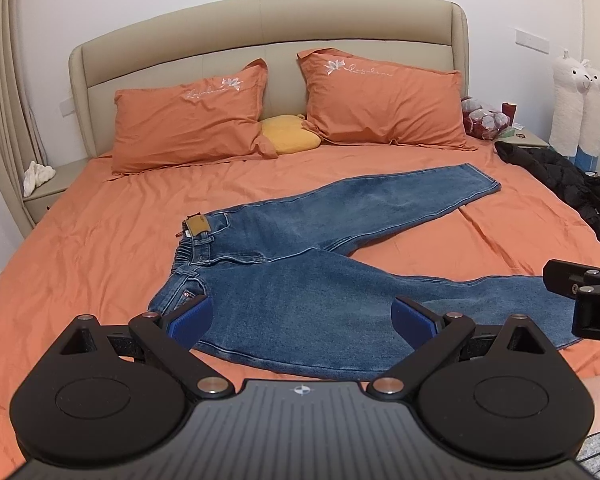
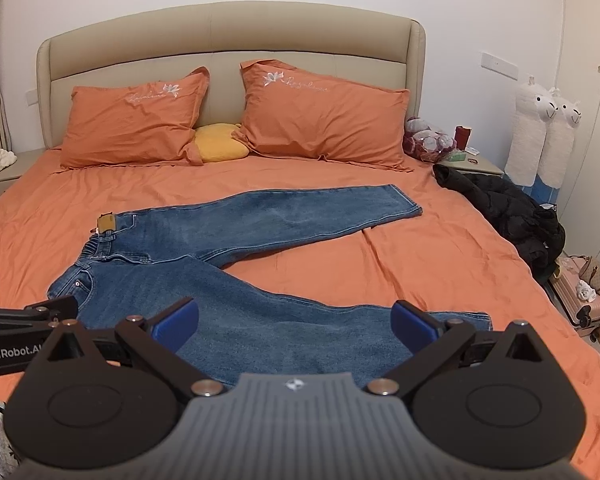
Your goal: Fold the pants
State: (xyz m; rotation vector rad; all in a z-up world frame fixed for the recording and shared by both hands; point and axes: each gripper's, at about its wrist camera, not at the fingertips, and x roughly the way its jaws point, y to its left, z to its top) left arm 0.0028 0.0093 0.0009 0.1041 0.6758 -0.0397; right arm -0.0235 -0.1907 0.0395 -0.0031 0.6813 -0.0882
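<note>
Blue jeans (image 1: 300, 276) lie flat on the orange bed, waistband to the left, legs spread in a V to the right; they also show in the right wrist view (image 2: 236, 280). My left gripper (image 1: 302, 320) is open and empty, held above the near leg by the waist end. My right gripper (image 2: 296, 324) is open and empty, held above the near leg toward its hem. Part of the right gripper shows at the right edge of the left wrist view (image 1: 588, 300).
Two orange pillows (image 1: 188, 120) (image 1: 384, 104) and a yellow cushion (image 1: 290, 136) lie at the headboard. A black jacket (image 2: 508, 212) lies on the bed's right edge. Nightstands stand on both sides; a pink suitcase (image 2: 584, 304) stands on the floor at right.
</note>
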